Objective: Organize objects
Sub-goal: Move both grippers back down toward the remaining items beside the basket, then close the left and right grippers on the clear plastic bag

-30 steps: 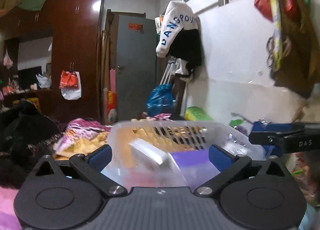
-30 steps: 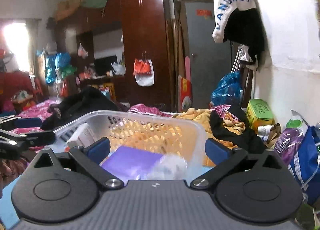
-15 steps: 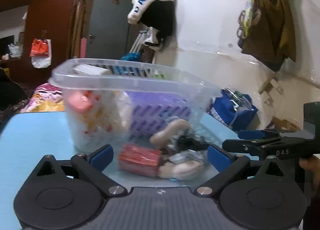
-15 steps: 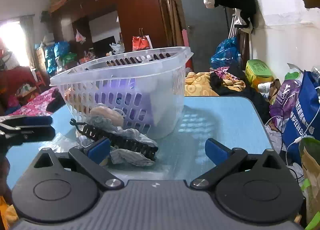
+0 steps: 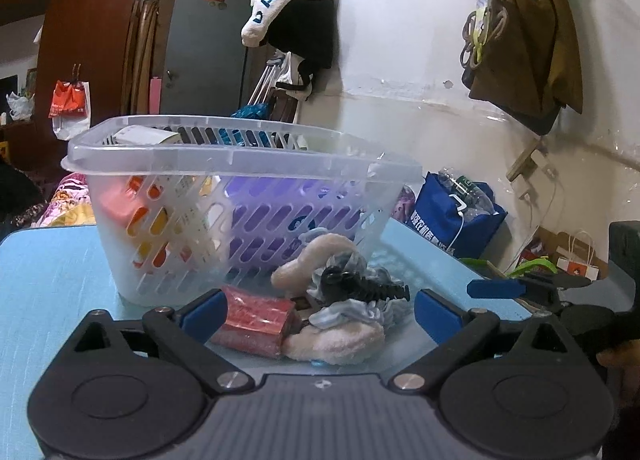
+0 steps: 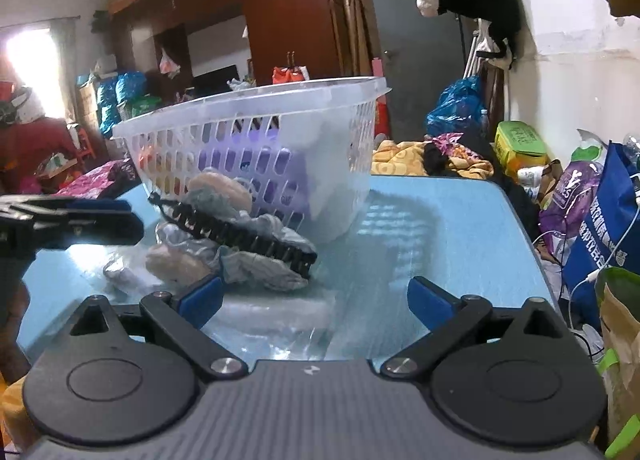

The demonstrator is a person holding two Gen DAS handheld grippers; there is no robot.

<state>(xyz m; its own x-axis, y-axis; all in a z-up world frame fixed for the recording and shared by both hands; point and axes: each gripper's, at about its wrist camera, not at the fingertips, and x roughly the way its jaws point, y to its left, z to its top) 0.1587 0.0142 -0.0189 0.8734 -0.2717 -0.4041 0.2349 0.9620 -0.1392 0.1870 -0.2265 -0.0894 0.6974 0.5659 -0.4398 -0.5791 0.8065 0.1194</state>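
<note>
Black comb (image 6: 240, 234) lay slanted, left to right, on scrunchies | one basket (image 5: 240, 163) | both hand-held grippers (image 5: 316, 310) (image 6: 314, 300) spread, empty

Light-blue table (image 5: 48, 280) under a clear basket (image 5: 240, 163), red packet (image 5: 256, 318), scrunchie heap (image 5: 344, 300).

White plaster wall (image 5: 420, 59) right of the claw, brown cloth bags (image 5: 528, 43) hung on it. Grey metal door (image 5: 204, 47) ahead, dark red wooden wardrobe (image 6: 288, 19) to its left. Bright window glare (image 6: 28, 71) far left.
</note>
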